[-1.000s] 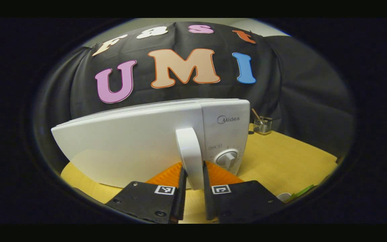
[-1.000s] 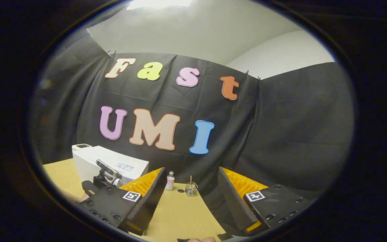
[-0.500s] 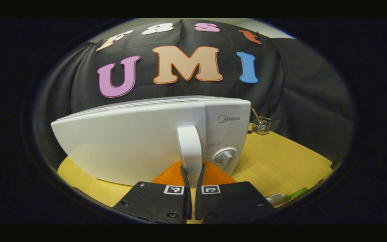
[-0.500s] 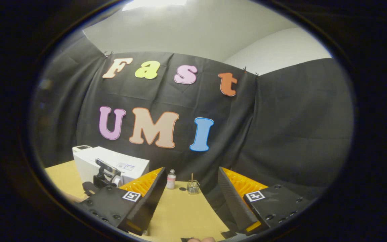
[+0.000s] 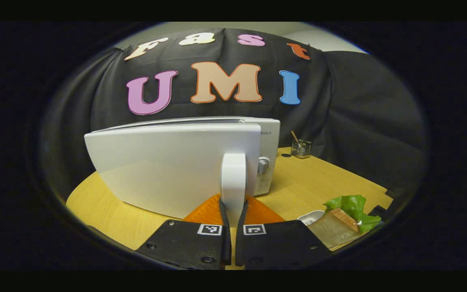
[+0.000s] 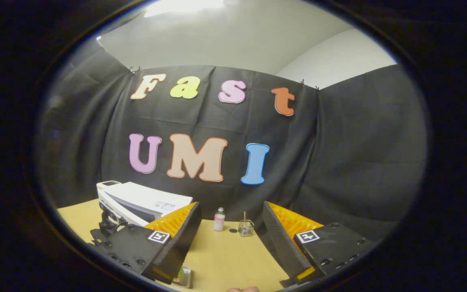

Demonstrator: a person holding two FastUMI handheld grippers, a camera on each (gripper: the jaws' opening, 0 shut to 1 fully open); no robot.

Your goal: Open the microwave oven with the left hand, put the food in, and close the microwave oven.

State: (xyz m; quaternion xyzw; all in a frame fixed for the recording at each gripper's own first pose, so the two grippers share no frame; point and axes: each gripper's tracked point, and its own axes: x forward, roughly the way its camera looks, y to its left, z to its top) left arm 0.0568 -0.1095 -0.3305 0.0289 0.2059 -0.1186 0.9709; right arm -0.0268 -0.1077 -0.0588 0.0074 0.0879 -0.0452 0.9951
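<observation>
The table (image 5: 322,182) spans the lower half of the left gripper view. The microwave (image 5: 268,134) stands at centre frame, its door (image 5: 168,162) swung partly out from the body, with the dial (image 5: 262,165) visible past the door's right edge. The left gripper (image 5: 232,207) sits bottom centre, level and pointing straight at the door; its fingers are nearly closed, both pressing on the lower end of the upright handle (image 5: 233,178). The food (image 5: 345,221), bread with lettuce, lies at lower right on the table. A glass (image 5: 300,148) stands right of the microwave.

In the right gripper view the right gripper (image 6: 231,227) points across the table from bottom centre, its fingers wide apart, holding nothing. A bottle (image 6: 219,219) stands between them, farther off.
</observation>
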